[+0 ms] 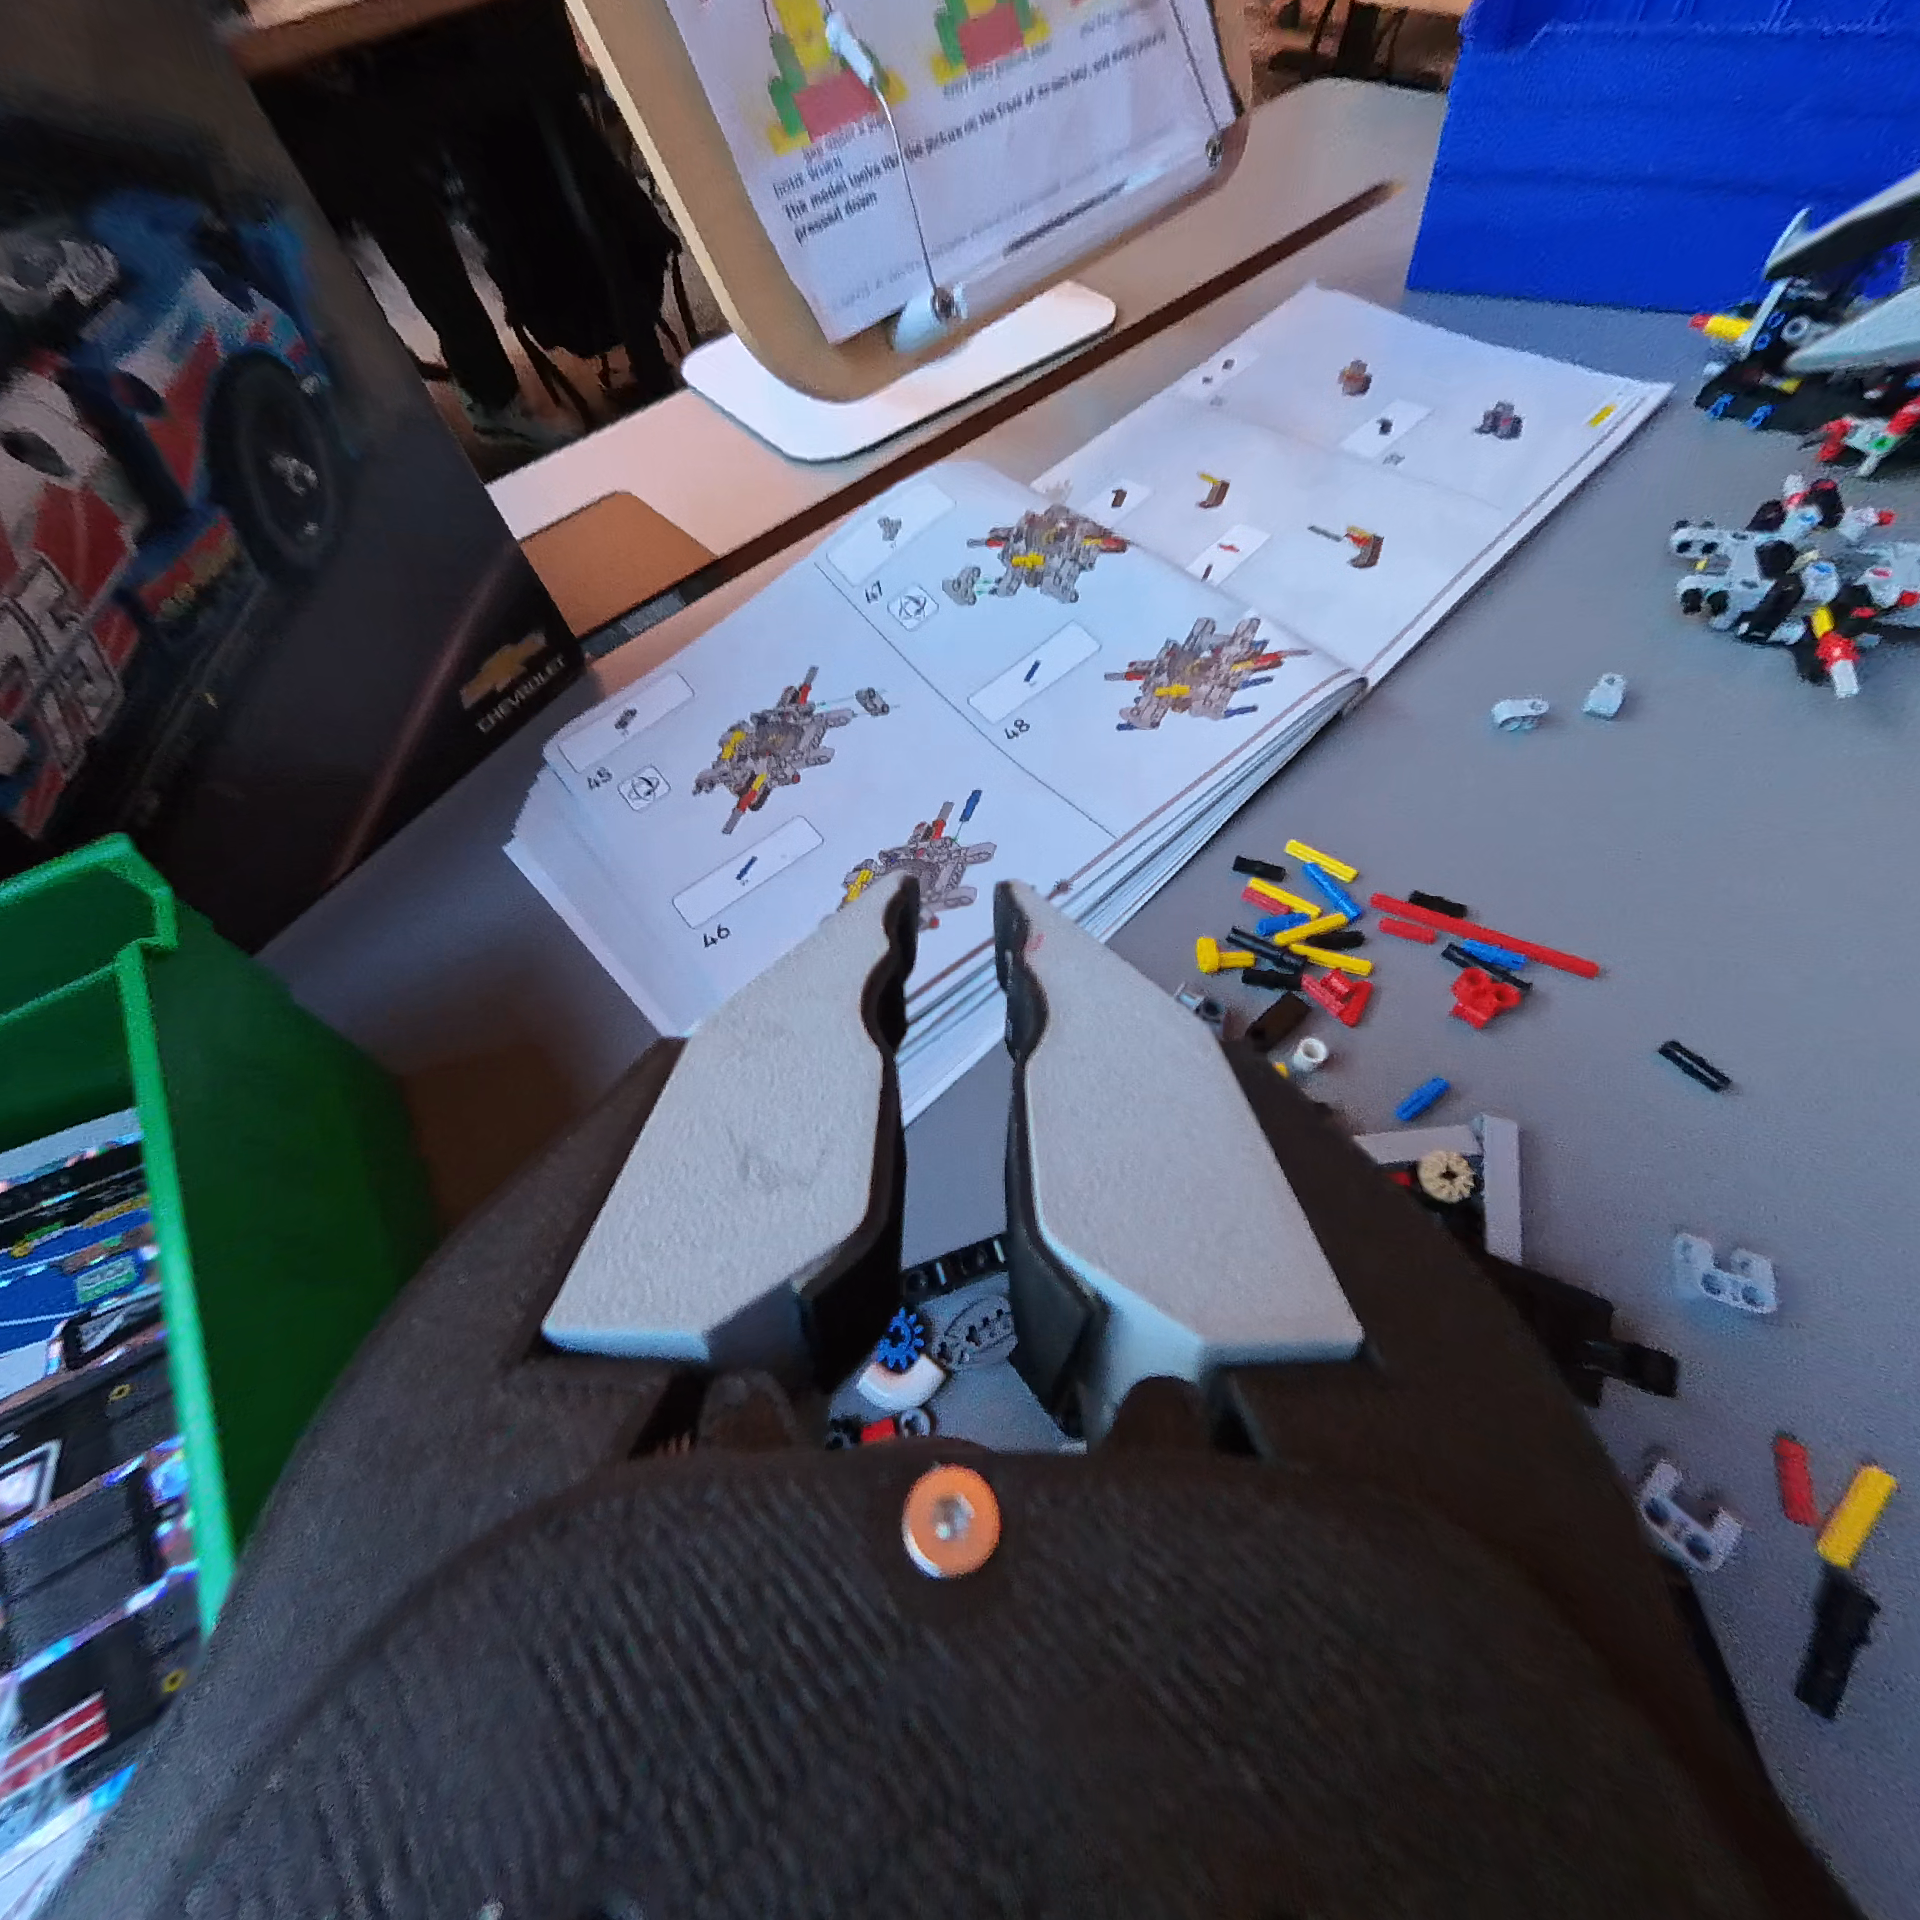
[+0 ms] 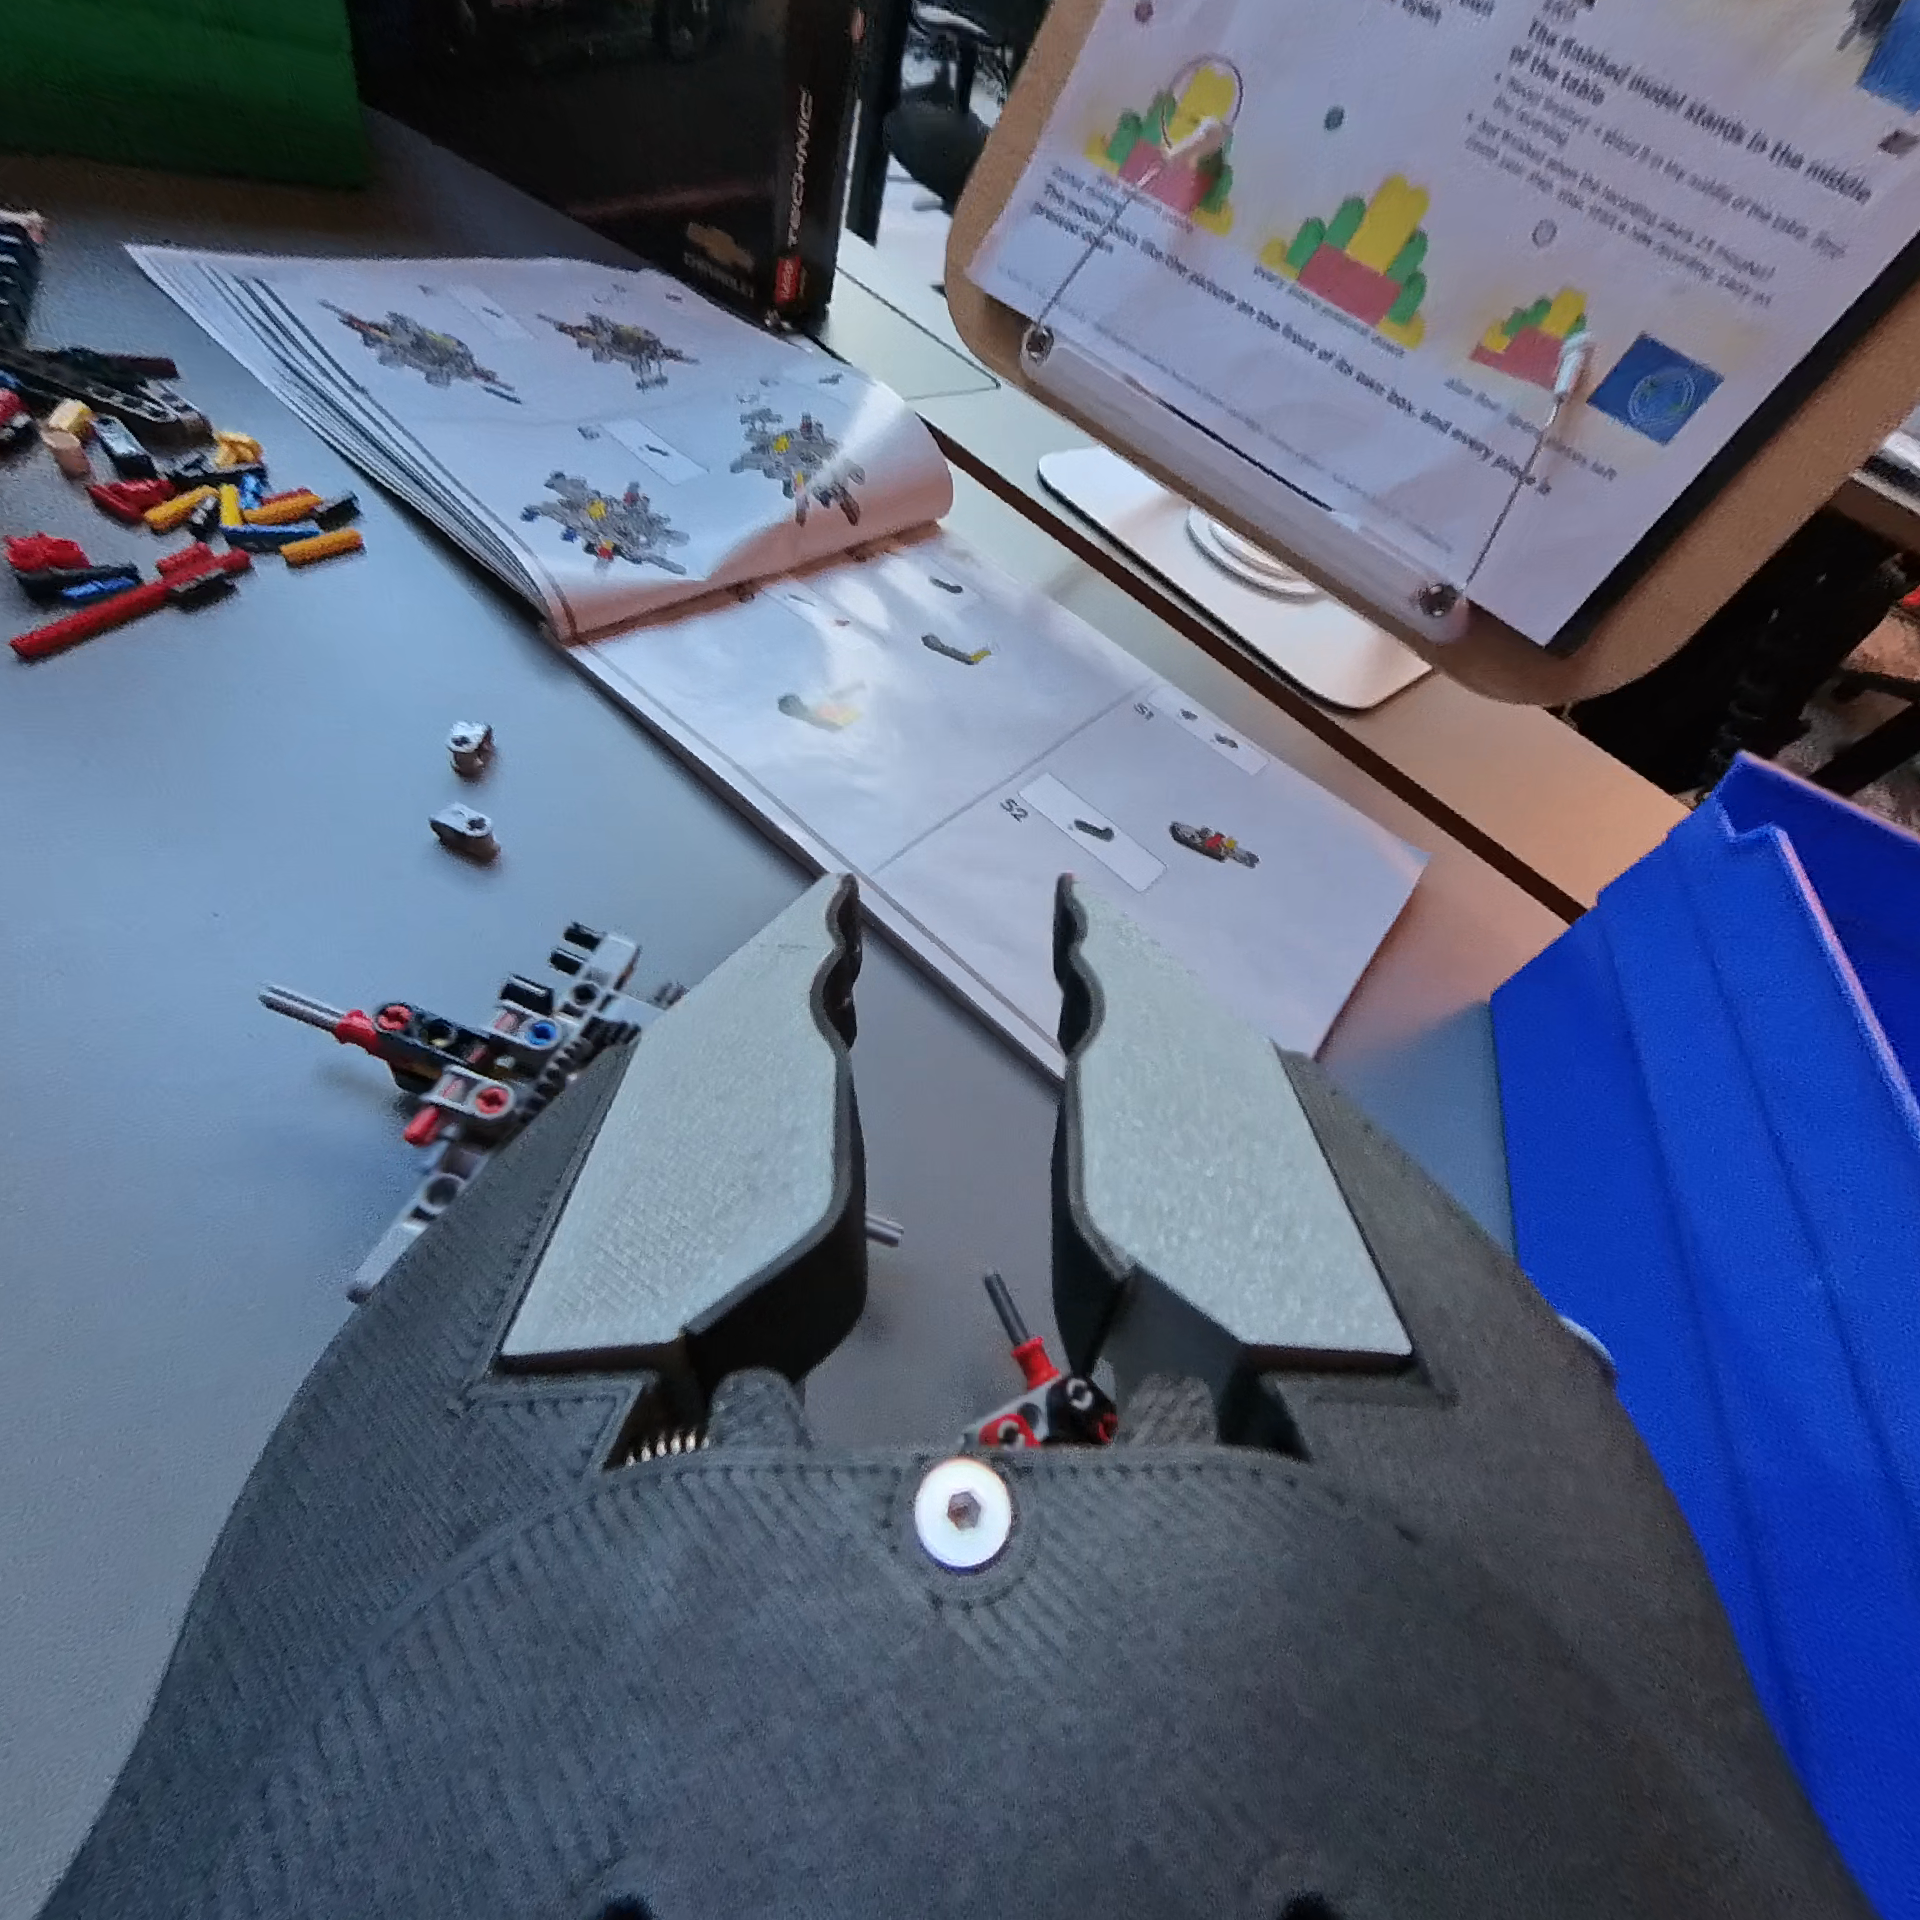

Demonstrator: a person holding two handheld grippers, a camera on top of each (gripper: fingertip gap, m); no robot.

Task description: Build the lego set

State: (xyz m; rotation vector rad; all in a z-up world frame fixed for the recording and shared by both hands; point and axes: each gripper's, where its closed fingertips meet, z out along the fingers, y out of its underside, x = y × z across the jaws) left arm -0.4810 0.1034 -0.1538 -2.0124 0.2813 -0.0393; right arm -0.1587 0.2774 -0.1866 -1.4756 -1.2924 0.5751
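Observation:
My left gripper (image 1: 956, 894) is open with a narrow gap and nothing between its pads. It hovers over the near edge of an open instruction booklet (image 1: 1039, 644). A pile of small red, yellow, blue and black pins (image 1: 1340, 935) lies to its right. A blue gear and grey parts (image 1: 899, 1340) show on the table under its fingers. My right gripper (image 2: 956, 883) is open wider and empty, above the grey table at the booklet's (image 2: 727, 540) near corner. A grey and black brick assembly (image 2: 488, 1039) lies just to its left and runs under it.
A green bin (image 1: 156, 1039) stands at the left, a blue bin (image 2: 1714, 1143) at the right. A dark box with a car picture (image 1: 208, 520) and a stand holding a printed sheet (image 2: 1455, 260) are behind the booklet. Two small grey connectors (image 2: 468, 790) lie loose. Another partly built model (image 1: 1787, 582) sits far right. About 35 centimeters separates my left fingertips from my right.

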